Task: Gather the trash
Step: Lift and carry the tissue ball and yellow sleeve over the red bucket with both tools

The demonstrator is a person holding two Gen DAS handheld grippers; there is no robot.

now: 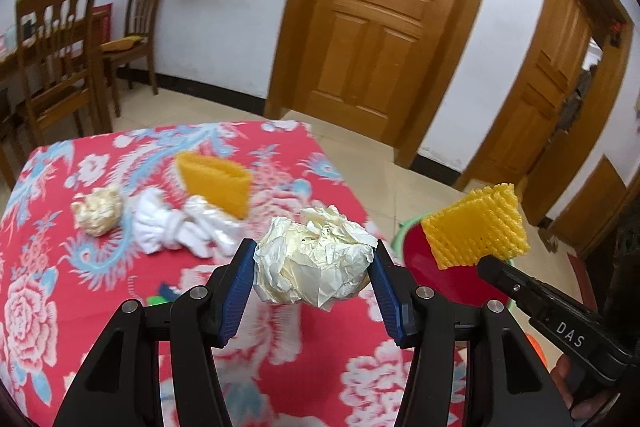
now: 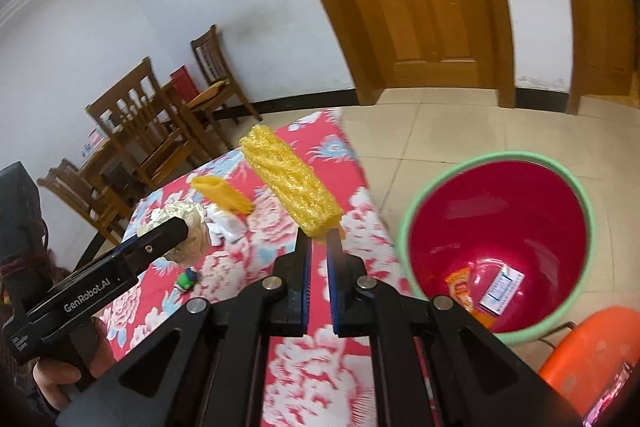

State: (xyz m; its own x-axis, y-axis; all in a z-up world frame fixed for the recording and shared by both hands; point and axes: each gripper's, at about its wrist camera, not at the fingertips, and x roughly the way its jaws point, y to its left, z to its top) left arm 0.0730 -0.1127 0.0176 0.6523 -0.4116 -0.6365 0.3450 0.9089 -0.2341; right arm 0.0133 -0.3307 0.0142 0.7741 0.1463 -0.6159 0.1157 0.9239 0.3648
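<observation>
Left gripper (image 1: 314, 267): my pads are clamped on a crumpled paper ball (image 1: 312, 259), lifted clear of the table (image 1: 48, 307).
Right gripper (image 2: 318, 239): pinched tight on the low corner of a yellow foam net (image 2: 292, 183), which sticks up and away from me.
Bin (image 2: 416, 203): red inside, green rim, on the floor just right of the table; wrappers already lie at its bottom.
Doing it well: I judge each load should be carried fully over the rim before letting go, right one first, since it is nearer.
Left on table: another foam net (image 1: 216, 183), white wads (image 1: 176, 227), a small paper ball (image 1: 98, 211).
Hard to tell: the bin's near side is cut off by my fingers; a small green thing (image 2: 186, 281) is too blurred to name.
</observation>
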